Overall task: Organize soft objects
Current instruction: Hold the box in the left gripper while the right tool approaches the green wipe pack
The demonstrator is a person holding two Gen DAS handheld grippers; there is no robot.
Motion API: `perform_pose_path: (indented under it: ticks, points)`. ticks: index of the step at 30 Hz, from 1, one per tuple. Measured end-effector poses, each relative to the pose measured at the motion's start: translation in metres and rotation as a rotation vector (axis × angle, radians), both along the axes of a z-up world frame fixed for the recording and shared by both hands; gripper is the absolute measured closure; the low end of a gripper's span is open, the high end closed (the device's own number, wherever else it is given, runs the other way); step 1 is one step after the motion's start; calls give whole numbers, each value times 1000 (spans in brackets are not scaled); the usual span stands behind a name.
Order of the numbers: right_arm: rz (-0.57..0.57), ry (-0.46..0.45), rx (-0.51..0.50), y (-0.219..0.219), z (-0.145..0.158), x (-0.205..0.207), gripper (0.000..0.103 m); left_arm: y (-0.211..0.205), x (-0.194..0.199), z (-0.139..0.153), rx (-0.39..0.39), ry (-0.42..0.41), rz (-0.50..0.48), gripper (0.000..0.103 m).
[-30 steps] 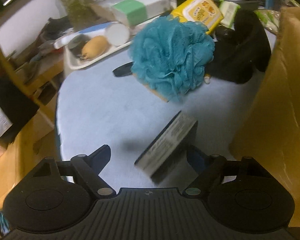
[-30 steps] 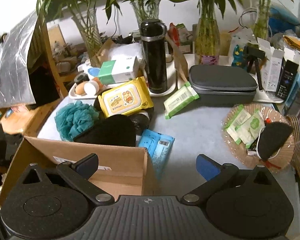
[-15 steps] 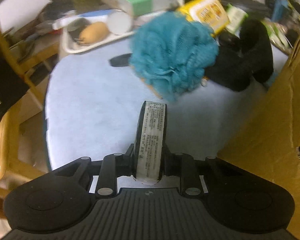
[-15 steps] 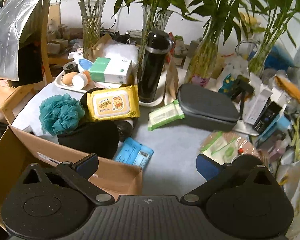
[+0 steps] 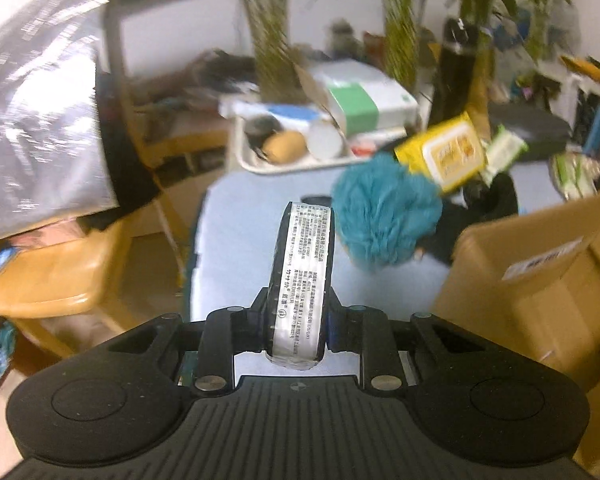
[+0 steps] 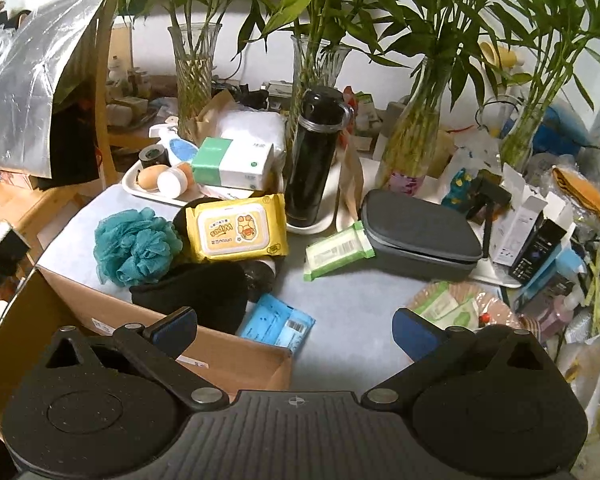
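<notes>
My left gripper point(image 5: 298, 322) is shut on a flat black pack with a white printed label point(image 5: 304, 276) and holds it on edge above the blue-grey table point(image 5: 236, 236). A teal mesh bath sponge point(image 5: 382, 216) lies just beyond it; it also shows in the right wrist view point(image 6: 134, 244). A black soft cloth point(image 6: 196, 294) lies beside the sponge against the open cardboard box point(image 6: 228, 354). The box also shows at the right of the left wrist view point(image 5: 540, 280). My right gripper point(image 6: 294, 330) is open and empty above the box's corner.
A yellow wipes pack point(image 6: 236, 228), a green wipes pack point(image 6: 338, 250), a blue packet point(image 6: 276, 324) and a grey zip case point(image 6: 416, 236) lie on the table. A black flask point(image 6: 314, 152), a white tray point(image 6: 140, 188) and glass vases point(image 6: 194, 76) stand behind.
My left gripper closed on the labelled pack and lifted it off the table, tilting up and back. My right gripper rose and drew back a little, still open.
</notes>
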State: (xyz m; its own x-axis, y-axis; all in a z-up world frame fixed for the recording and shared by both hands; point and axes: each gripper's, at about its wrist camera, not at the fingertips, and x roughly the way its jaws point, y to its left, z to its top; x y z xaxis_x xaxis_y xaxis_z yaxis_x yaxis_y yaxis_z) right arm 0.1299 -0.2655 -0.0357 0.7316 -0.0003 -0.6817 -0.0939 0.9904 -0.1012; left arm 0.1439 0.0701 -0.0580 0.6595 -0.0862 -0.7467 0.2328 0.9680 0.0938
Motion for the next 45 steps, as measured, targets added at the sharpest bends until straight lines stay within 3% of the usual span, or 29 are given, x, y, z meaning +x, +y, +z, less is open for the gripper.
perform_pose_path:
  ticks: [9,17,35,45]
  points:
    - [11,15,64,0,-4,-6,0,-33,-30,63,10,-35,107,77]
    - [0,18,84,-5,1,-12,0,-57,-47,87,38,-56,136,77]
    - [20,25,73,-9,1,-7,0,-67,-46,86,-4,-30,100,77]
    - [31,33,101,-30,-8,18,0,-75,-38,67,-9,-11,42,77]
